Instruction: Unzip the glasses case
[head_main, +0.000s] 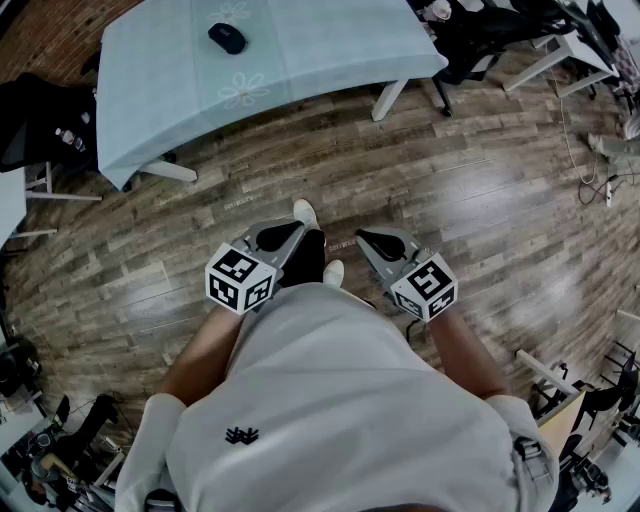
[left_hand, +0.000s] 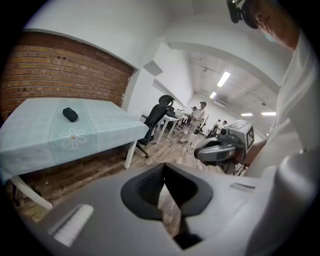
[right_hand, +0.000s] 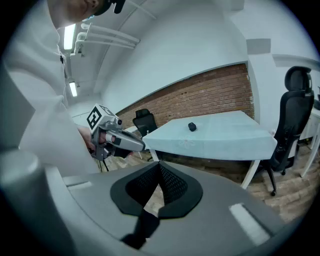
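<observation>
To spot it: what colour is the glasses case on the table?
Glasses case: black, best in head view.

Head view: high up, looking steeply down at the wood floor (head_main: 450, 200). Gripper views: low, right behind own jaws, facing out across the room. Blue table (head_main: 330, 40), far off, in all three.

Left gripper (head_main: 290, 230), right gripper (head_main: 368, 238): both closed

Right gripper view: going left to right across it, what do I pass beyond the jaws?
The left gripper → glasses case → black office chair.
</observation>
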